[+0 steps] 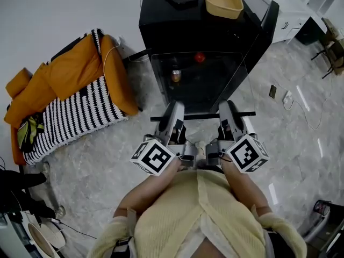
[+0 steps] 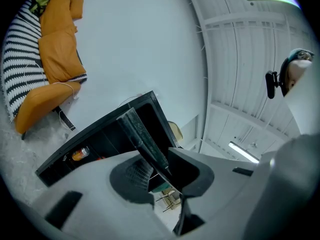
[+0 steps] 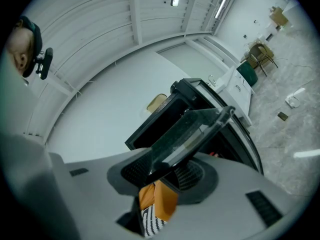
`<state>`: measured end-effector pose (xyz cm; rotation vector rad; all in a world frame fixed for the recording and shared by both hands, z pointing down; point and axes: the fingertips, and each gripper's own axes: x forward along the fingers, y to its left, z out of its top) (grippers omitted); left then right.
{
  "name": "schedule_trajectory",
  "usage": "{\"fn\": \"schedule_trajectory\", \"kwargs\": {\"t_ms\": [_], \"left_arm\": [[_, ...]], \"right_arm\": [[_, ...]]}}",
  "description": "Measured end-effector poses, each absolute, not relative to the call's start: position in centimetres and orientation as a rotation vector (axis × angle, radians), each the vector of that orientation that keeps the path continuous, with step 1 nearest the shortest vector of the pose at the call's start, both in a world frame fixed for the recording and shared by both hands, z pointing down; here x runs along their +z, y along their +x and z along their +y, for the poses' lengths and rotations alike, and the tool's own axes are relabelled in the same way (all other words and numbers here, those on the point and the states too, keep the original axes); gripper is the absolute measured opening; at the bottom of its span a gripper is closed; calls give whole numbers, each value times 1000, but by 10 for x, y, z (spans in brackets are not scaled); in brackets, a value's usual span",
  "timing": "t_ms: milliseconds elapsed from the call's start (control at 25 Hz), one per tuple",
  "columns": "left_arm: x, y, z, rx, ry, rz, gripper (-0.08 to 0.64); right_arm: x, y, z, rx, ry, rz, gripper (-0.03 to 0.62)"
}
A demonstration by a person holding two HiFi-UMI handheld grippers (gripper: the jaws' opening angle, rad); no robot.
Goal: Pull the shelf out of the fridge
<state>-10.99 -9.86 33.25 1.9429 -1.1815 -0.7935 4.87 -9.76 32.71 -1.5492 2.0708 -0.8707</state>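
Fingers [image 1: 173,116] of both grippers are clamped on the shelf [image 1: 203,115], each taking its near edge.
Head view: I see left gripper [image 1: 176,108] and right gripper [image 1: 228,107] side by side, holding the glass shelf in front of the open black fridge [image 1: 177,23]. I cannot tell if its far edge is clear of the cabinet.
Left gripper view: jaws partly closed, pads pinching the shelf's thin edge.
Right gripper view: jaws closed on the shelf's framed rim, orange sofa [image 3: 157,199] showing beneath it
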Motion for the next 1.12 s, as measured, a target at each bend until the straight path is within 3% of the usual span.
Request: {"fn": "schedule_trajectory", "kwargs": {"t_ms": [1120], "left_arm": [[337,-121,-86,-757,1949,-1194,95]], "right_arm": [[330,36,-85,-889,-1541,2101,140]]}}
